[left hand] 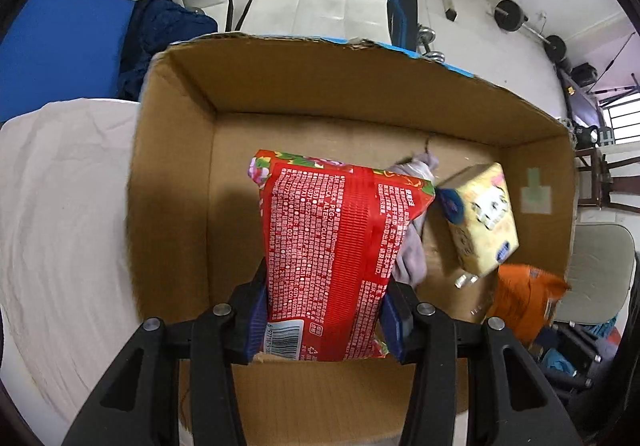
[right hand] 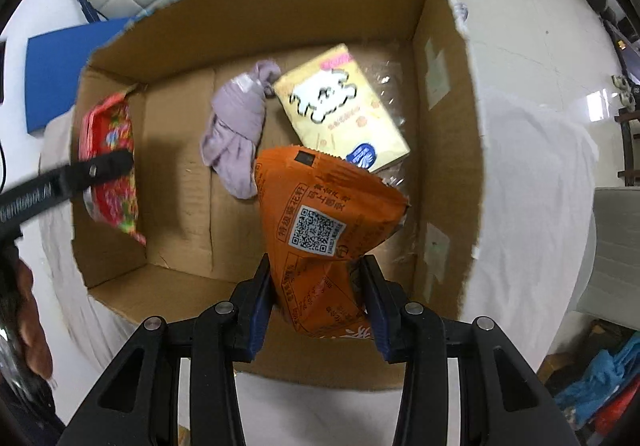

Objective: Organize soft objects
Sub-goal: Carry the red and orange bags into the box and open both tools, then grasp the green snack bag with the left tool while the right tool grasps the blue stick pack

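My left gripper is clamped on the near end of a red, flower-printed soft plastic pack, which juts straight out ahead of the fingers over the open brown cardboard box; its blue pads press the pack from both sides. In the right wrist view this same pack hangs by the box's far-left wall, with the left gripper's black finger across it. My right gripper is squeezed onto the lower part of a crinkled orange snack bag with a QR code, which rises forward from between the fingers above the box floor. Just beyond the orange bag's tip, a pale yellow tissue pack with a cartoon print lies on the box floor, and ahead and left of my right gripper a bunched lilac cloth lies beside that pack. From the left wrist, the cloth peeks out just right of the red pack, with the yellow pack further right and the orange bag at the lower right.
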The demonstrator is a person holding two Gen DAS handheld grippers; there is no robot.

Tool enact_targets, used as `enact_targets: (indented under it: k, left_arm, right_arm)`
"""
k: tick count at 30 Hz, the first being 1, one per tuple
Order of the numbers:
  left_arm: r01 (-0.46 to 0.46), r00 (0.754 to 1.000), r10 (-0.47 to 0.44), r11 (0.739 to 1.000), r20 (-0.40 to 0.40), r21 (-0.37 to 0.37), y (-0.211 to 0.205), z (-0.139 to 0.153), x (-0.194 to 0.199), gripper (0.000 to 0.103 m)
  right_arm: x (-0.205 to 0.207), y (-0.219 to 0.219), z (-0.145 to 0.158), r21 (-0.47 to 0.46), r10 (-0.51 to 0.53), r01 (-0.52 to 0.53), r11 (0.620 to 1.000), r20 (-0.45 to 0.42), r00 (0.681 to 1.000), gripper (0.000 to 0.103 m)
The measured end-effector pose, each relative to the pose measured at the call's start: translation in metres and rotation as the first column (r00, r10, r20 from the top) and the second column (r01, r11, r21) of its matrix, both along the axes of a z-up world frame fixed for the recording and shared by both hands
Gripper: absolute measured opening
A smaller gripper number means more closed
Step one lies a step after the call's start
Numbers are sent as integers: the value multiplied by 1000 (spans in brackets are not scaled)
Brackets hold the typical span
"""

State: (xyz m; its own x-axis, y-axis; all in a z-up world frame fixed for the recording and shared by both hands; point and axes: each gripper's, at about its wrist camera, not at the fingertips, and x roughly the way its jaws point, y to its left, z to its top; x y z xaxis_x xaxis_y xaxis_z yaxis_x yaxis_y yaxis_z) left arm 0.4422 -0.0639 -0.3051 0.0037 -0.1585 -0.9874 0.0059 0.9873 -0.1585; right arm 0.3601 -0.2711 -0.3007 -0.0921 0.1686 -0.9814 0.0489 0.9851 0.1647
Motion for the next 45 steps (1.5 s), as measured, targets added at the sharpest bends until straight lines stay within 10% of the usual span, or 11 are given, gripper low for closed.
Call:
enact_targets:
  k: [9,23,26,45]
  left_arm:
    - [-23,996,27,998,-79,55,8,-25,32,46]
    - [31,997,-34,998,64,53,11,32,-9,49]
    - [29,991,-35,998,131,50,12,50,-28,87]
    - [-3,881,-78,985,466,171,25,134,-136,102]
  right_arm:
    - [6,6,-21,-15,6,-7,1000,-88,996,53]
    - [-6,3,3,-29,-22,21,999,-26,999,89]
    - [-14,9,9,-47,-26,26,999,8,1000,97]
    - [-81,38,97,-75,-68,94,993,291,954,103]
